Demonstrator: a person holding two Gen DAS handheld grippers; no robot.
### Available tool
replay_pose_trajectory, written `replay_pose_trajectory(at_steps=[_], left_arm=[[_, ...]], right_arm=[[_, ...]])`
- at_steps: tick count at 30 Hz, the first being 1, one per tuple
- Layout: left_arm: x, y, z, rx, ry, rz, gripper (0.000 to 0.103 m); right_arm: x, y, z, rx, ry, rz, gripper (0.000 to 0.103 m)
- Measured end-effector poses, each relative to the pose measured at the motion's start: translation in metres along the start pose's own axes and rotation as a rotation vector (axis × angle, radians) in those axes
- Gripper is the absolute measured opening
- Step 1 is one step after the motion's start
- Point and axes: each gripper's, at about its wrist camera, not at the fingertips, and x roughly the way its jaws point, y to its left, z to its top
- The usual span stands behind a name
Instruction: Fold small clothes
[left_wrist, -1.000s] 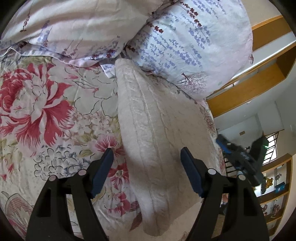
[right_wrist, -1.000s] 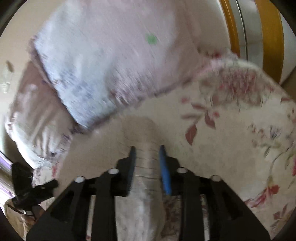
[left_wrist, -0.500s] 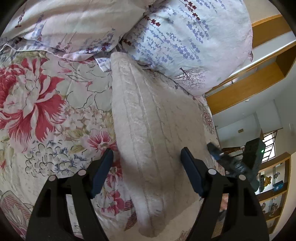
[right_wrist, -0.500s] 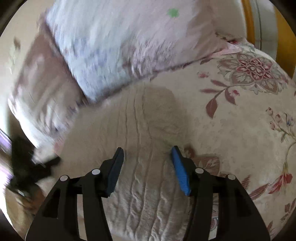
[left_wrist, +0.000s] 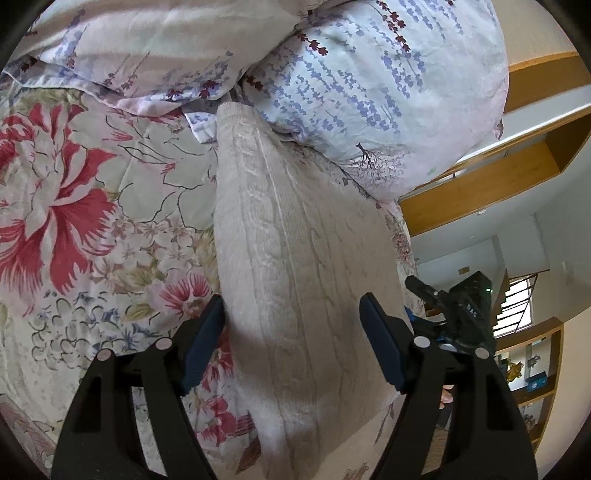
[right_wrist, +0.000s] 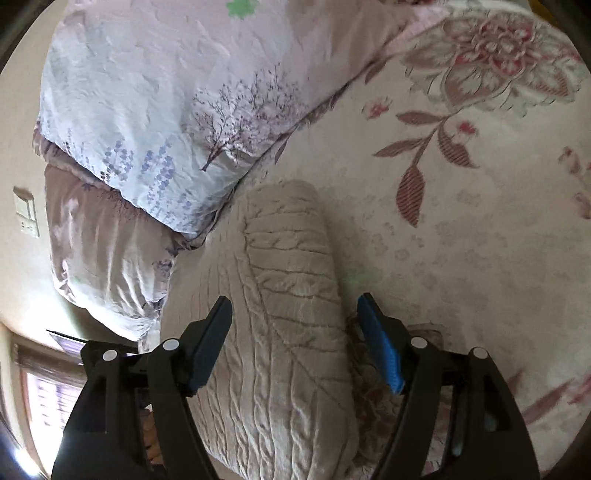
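I see a cream cable-knit sweater lying folded into a long, narrow strip on the floral bedspread, its far end tucked against the pillows. The knit shows raised braids and ribs, with a thick rolled edge in the right wrist view. My left gripper is spread wide over the strip, gripping nothing. My right gripper is likewise wide apart above it, fingers clear of the fabric.
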Motion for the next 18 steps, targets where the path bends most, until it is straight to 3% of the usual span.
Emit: replay_pose_trajectory(at_steps=[11, 15, 18], left_arm=[[0.009, 0.009, 0.002, -0.043, -0.005, -0.039, 0.064], [0.013, 0.007, 0.000, -0.043, -0.018, -0.040, 0.060], [0.013, 0.005, -0.002, -0.057, -0.025, -0.048, 0.050]], right_arm=[[0.022, 0.006, -0.002, -0.064, 0.056, 0.097, 0.057], [0.026, 0.006, -0.003, -0.078, 0.072, 0.113, 0.043], [0.025, 0.007, -0.006, -0.088, 0.068, 0.138, 0.034]])
